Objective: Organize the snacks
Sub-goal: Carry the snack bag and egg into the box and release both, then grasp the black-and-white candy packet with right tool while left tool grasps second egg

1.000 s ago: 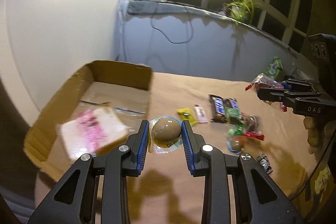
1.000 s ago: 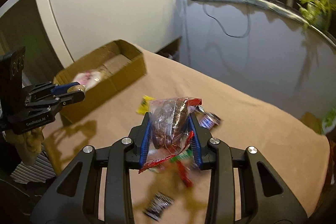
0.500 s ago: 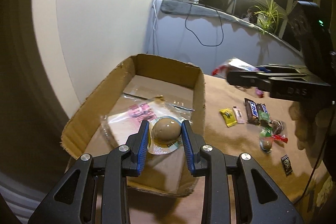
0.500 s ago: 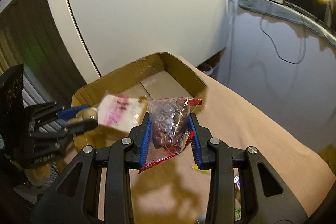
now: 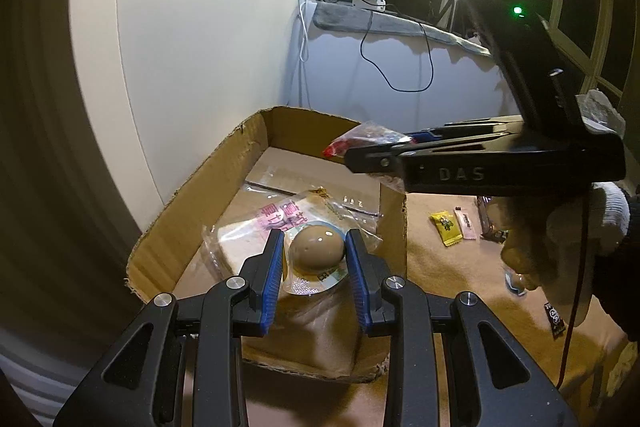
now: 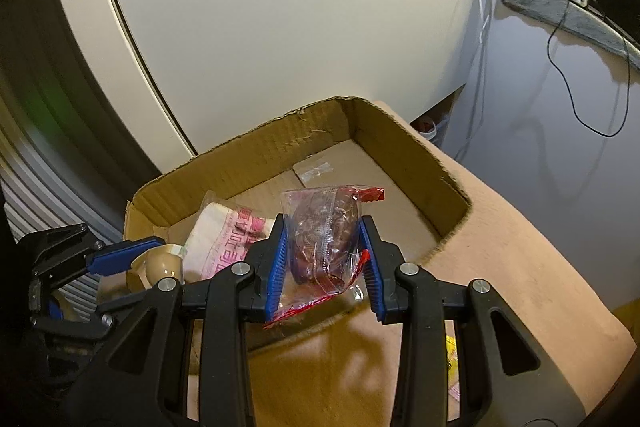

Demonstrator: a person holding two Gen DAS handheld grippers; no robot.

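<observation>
On the bench, the box lies under both grippers, the left gripper grasping an egg, the right gripper a bag; next, I judge, release both inside.

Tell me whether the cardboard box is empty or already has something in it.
Not empty. One clear packet with pink print lies on the floor of the cardboard box; both views show it, and the rest of the floor is bare.

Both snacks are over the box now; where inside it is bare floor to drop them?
The cardboard box floor is bare along its far wall and right half. The near-left corner is crowded by the pink-printed bread packet.
</observation>
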